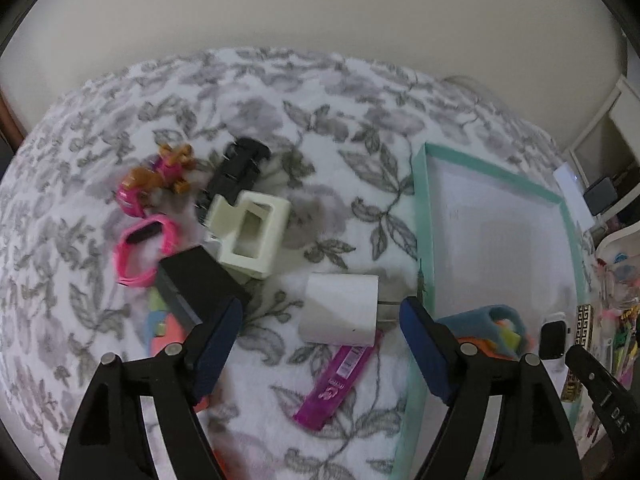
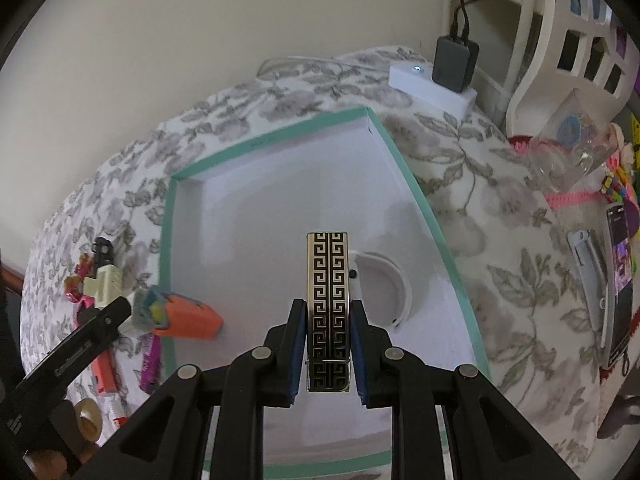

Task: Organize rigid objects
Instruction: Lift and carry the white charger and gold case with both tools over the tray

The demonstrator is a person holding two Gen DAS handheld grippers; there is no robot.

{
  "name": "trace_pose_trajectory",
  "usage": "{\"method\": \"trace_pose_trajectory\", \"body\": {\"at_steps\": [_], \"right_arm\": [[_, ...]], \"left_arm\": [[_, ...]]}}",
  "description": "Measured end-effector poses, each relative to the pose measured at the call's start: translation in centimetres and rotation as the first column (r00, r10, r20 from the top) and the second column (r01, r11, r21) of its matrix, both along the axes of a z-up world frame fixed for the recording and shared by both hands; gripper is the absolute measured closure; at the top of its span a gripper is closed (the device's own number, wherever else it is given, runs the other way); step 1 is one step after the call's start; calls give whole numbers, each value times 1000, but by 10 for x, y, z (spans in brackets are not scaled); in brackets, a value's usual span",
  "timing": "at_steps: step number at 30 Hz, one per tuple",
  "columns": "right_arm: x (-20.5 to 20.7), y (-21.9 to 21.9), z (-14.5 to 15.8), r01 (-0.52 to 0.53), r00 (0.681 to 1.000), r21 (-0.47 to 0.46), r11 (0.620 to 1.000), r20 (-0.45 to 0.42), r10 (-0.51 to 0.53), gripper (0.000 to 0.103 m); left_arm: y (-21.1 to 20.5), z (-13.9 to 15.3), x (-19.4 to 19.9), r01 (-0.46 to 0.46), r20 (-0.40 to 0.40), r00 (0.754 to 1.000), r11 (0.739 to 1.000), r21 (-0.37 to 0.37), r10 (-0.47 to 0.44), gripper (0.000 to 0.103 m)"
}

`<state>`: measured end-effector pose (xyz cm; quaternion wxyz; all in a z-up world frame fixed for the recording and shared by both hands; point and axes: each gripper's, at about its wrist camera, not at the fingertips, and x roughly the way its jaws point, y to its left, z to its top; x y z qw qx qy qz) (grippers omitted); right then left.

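Oddly, right tongs point(image 2: 328, 344) gripping Greek-key bar point(image 2: 327, 300) (no legible writing)

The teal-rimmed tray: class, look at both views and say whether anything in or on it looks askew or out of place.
One thing does. The orange toy with a blue-and-yellow end lies across the left rim of the teal-rimmed tray, half in and half out. The white smartwatch lies fully inside, and the patterned gold-and-black case is clamped in the right gripper above it.
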<state>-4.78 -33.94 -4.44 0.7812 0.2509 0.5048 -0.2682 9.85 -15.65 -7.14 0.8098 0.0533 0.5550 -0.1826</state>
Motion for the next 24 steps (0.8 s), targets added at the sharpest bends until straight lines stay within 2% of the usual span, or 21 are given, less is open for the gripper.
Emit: {"method": "trace_pose_trajectory", "body": {"at_steps": [8,10,11,12,18,20,24], "right_arm": [[5,-2,-8,-12,1000,5,1000,-18,12,81],[6,-2,-9,-16,1000,10,1000,-18,16,81],[6,-2,-9,-16,1000,10,1000,-18,17,81],[7,-2,-9,-18,1000,9,1000,-20,18,81],[8,0,-12,-28,999,21,999,-22,29,81],[8,0,-12,-32,999,16,999,-26,33,81],[8,0,-12,-38,999,19,999,-28,38,81]], "left_arm": [[-17,-21,5,34,-4,999,999,11,-34,21],[-19,-24,5,40,-4,999,999,15,-40,27],[-20,-25,5,46,-4,999,999,20,-46,39],[-20,-25,5,51,-6,999,999,12,-51,43],[-19,-23,6,53,-13,998,998,16,-53,43],[-15,-16,7,37,-10,999,999,16,-37,43],[-10,13,6,29,49,998,999,-28,-28,43]]}}
